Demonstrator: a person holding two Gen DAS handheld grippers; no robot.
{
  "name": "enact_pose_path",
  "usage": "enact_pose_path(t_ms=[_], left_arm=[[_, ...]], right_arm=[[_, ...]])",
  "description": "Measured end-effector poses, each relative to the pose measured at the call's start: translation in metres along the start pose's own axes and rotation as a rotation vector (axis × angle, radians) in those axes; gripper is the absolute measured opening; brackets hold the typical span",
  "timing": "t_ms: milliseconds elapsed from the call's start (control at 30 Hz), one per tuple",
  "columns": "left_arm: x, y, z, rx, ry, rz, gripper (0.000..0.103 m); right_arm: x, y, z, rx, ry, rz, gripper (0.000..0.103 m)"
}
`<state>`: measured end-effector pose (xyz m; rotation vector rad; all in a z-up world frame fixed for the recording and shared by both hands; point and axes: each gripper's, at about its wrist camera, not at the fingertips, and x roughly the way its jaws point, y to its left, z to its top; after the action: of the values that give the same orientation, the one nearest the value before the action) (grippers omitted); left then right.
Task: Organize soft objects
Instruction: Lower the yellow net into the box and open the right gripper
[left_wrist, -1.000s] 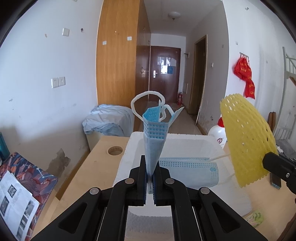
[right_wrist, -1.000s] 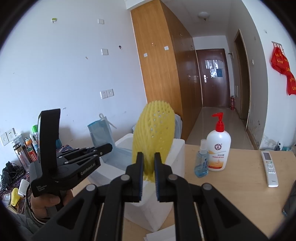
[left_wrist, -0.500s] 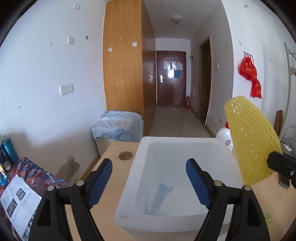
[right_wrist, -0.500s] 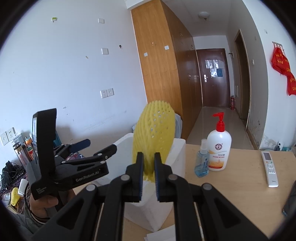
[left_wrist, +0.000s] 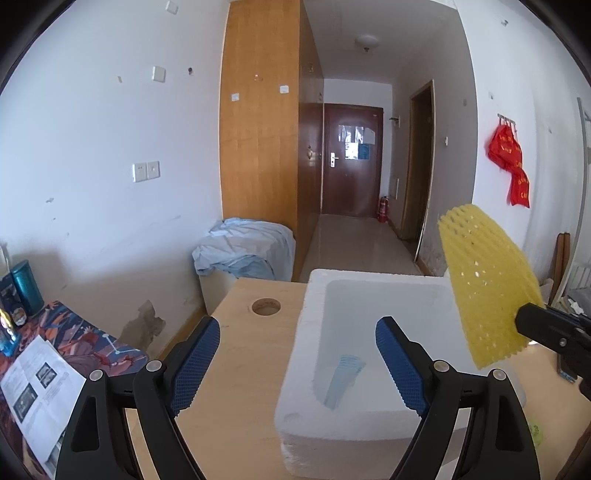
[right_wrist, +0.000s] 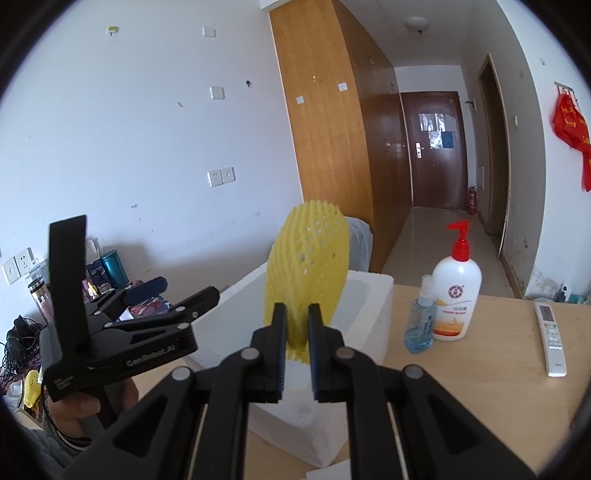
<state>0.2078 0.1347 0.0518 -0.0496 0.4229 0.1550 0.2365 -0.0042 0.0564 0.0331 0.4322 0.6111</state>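
We hold the left gripper (left_wrist: 297, 360) over the near left corner of the foam box (left_wrist: 373, 284), its jaws having just swung wide apart with nothing between them, because the blue mask (left_wrist: 341, 380) it carried now lies inside the box, on the floor against the near wall. That placement makes sense for the task as we read it: the box is the bin for the soft things, and it sits on the table (left_wrist: 236, 387) close to the far left corner, where a round cable hole (left_wrist: 266, 307) marks the bare wood beside it. Our right gripper (right_wrist: 296, 345) is clamped on the lower edge of the yellow foam net (right_wrist: 308, 273), which stands upright out of the jaws and hangs just above the box's right rim; we judge it is kept pinched by its edge so the light sleeve does not flop or slip, and held high so it can go down into the box next. The bottles (right_wrist: 456, 295) and the remote (right_wrist: 550, 338) stand apart toward the table's right edge, hard things, likely left out of the sorting.
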Motion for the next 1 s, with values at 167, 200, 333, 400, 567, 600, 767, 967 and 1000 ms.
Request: enact_pose_path(t_ms=[167, 200, 333, 400, 567, 600, 767, 967, 1000], left_arm=[[-0.002, 0.006, 0.0, -0.01, -0.009, 0.015, 0.087], [-0.002, 0.007, 0.0, -0.009, -0.007, 0.018, 0.087], [0.001, 0.009, -0.001, -0.013, 0.008, 0.01, 0.087], [0.001, 0.009, -0.001, -0.012, 0.007, 0.008, 0.087], [0.001, 0.013, -0.001, -0.023, 0.001, 0.017, 0.087], [0.001, 0.013, -0.001, -0.023, 0.0, 0.019, 0.087], [0.001, 0.014, -0.001, -0.027, 0.001, 0.015, 0.087], [0.001, 0.015, -0.002, -0.032, -0.001, 0.016, 0.087], [0.001, 0.015, -0.002, -0.033, -0.002, 0.019, 0.087]], right_arm=[[0.011, 0.001, 0.002, 0.001, 0.017, 0.004, 0.014], [0.013, 0.001, 0.002, 0.002, 0.02, 0.004, 0.014], [0.023, -0.001, 0.003, 0.012, 0.038, 0.002, 0.014], [0.027, -0.001, 0.002, 0.013, 0.048, 0.001, 0.014], [0.036, 0.002, 0.002, 0.006, 0.071, -0.001, 0.014], [0.037, 0.004, 0.002, 0.003, 0.074, -0.003, 0.014], [0.039, 0.005, 0.001, -0.002, 0.082, -0.007, 0.014], [0.041, 0.005, 0.0, 0.002, 0.092, -0.016, 0.019], [0.041, 0.005, 0.0, 0.004, 0.093, -0.022, 0.026]])
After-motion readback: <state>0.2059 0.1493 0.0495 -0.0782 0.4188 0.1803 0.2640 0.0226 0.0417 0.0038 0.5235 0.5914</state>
